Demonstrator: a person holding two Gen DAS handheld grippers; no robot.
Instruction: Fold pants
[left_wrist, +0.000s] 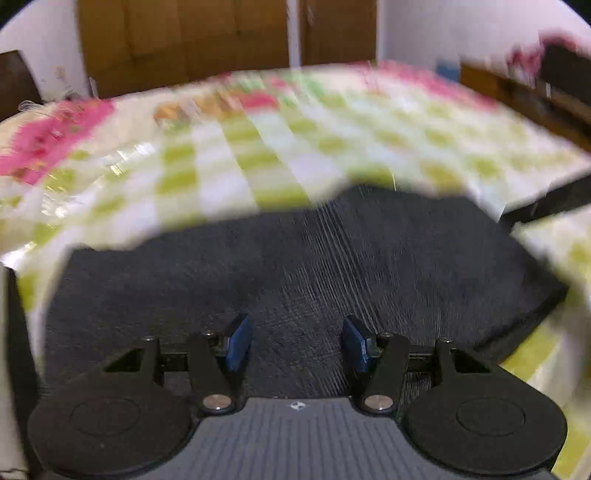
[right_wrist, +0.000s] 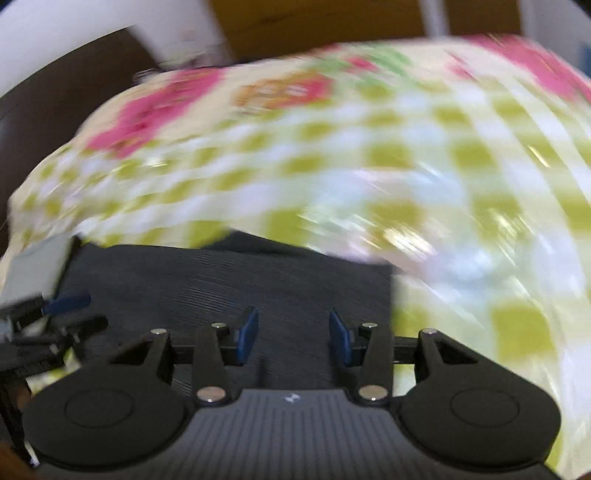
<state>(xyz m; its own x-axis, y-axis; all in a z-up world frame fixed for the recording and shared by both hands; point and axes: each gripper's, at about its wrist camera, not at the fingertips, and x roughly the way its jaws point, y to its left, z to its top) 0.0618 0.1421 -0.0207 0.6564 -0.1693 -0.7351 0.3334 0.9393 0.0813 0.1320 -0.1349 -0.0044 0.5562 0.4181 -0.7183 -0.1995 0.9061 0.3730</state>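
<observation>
Dark grey pants lie folded flat on a green-and-white checked bedsheet. My left gripper is open just above the pants' near part, nothing between its blue pads. In the right wrist view the pants lie under my right gripper, which is also open and empty. The left gripper shows at the left edge of the right wrist view, over the pants' left end. Both views are motion-blurred.
The sheet has pink floral patches at its far end. Brown wooden wardrobe doors and a white wall stand behind the bed. A dark wooden headboard or shelf runs along the right.
</observation>
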